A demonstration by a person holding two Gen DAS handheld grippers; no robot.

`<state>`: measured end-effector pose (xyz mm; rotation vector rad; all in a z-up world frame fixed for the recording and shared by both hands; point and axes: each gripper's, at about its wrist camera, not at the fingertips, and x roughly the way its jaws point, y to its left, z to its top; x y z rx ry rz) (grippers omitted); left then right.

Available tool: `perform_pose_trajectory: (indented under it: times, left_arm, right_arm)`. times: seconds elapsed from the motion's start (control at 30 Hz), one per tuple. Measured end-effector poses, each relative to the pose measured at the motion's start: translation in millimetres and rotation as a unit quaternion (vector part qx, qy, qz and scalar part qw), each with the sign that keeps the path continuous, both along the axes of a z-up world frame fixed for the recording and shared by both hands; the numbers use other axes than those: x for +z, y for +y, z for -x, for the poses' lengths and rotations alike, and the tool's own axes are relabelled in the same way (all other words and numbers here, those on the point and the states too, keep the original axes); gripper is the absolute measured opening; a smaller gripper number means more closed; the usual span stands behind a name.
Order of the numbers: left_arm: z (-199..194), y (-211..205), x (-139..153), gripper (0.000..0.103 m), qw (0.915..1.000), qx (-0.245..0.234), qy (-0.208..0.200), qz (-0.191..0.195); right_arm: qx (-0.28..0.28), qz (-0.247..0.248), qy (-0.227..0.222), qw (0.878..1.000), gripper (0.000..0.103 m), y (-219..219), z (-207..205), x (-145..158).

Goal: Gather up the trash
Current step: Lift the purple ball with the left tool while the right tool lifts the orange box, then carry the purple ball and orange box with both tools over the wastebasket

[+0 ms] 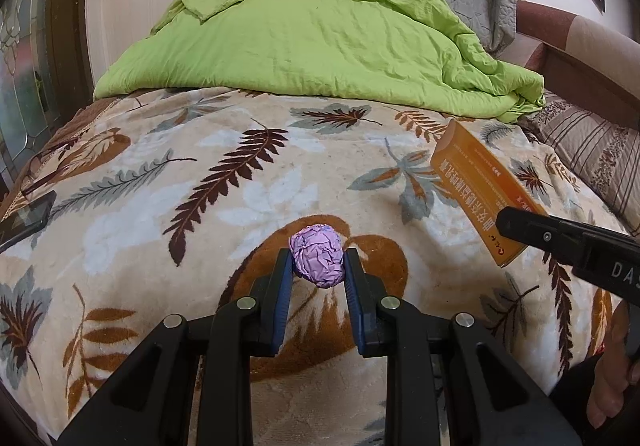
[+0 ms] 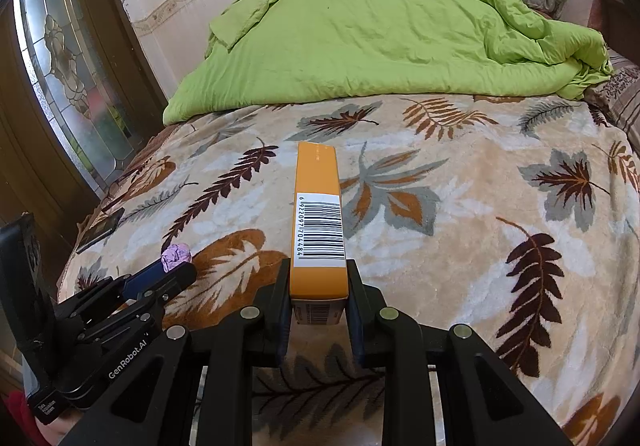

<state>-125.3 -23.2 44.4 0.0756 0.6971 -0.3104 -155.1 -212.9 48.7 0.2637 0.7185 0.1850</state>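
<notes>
Jaws of the left gripper (image 1: 317,266) are closed on a purple foil ball (image 1: 318,257) above the leaf-print blanket (image 1: 160,205). Right gripper (image 2: 319,286) jaws clamp an orange box (image 2: 319,213) by its near end, beside the ball.

Left gripper (image 1: 318,266): black moulded linkage arms, silver round pivot pins, blue ribbed pads (image 1: 285,302) on the inner finger faces. White lettering "GenRobot.AI" marks its body. Right gripper (image 2: 319,278): identical black linkage and silver pins; side shows white letters "DAS" and a small screw. Bare-skinned hand (image 1: 612,362) at the handle.
</notes>
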Motion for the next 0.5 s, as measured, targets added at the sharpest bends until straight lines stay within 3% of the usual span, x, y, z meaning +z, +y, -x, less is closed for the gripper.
perform_pose_trajectory:
  times: [0.23,0.33,0.5]
  left_arm:
    - [13.8,-10.2,7.8,0.024,0.9994,-0.033,-0.003,0.012]
    - [26.1,-19.2,17.3,0.024,0.9975,-0.065,-0.006,0.029]
    - [45.5,-36.1,32.8,0.024,0.9897,-0.126,0.009,0.067]
  right_arm:
    - [-0.018,-0.04,-0.01,0.999,0.025,-12.0,25.2,9.2]
    - [-0.027,-0.072,-0.014,0.997,0.025,-24.2,51.0,14.0]
    - [-0.052,-0.078,-0.03,0.995,0.025,-46.2,97.6,27.6]
